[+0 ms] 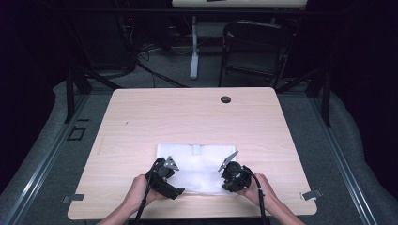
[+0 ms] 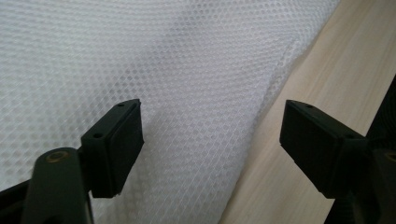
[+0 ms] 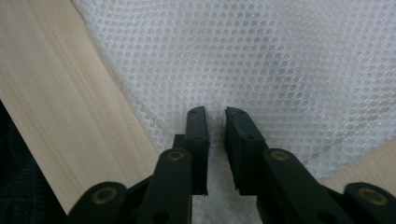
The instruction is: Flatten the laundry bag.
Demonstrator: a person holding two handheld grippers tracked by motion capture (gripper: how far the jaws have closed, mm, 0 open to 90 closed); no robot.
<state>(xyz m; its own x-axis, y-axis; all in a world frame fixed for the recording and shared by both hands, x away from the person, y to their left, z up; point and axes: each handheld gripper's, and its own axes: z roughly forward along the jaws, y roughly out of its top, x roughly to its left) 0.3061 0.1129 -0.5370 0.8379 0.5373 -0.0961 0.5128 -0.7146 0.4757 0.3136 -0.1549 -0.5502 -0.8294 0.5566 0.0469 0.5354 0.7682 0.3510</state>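
High view: light wooden table point(image 1: 141, 117) across the middle of the frame, with a white mesh cloth point(image 1: 197, 161) lying flat in the lower centre, near the table's front edge. Small dark round hole point(image 1: 225, 99) in the tabletop toward the upper centre. Left gripper point(image 1: 165, 174) at the cloth's lower left corner, held in the left hand point(image 1: 136, 190) coming in from the bottom edge. Right gripper point(image 1: 231, 171) at the cloth's lower right corner, held in the right hand point(image 1: 257, 187). Black folding chair point(image 1: 253, 49) on the floor beyond the table, upper right of centre.

Left gripper view: jaws wide apart, one at lower left, one at right, nothing between them but open space. Mesh cloth point(image 2: 163, 70) covering the left and centre of the frame, its edge running diagonally from upper right to bottom centre; bare table wood point(image 2: 327, 70) on the right. Left jaw over the cloth, right jaw over the wood.

Right gripper view: jaws rising from the bottom centre, drawn close together with mesh cloth point(image 3: 280, 60) pinched in the narrow gap at its corner. Cloth spread over the upper and right parts of the frame; table wood point(image 3: 60, 102) at left and at the lower right corner.
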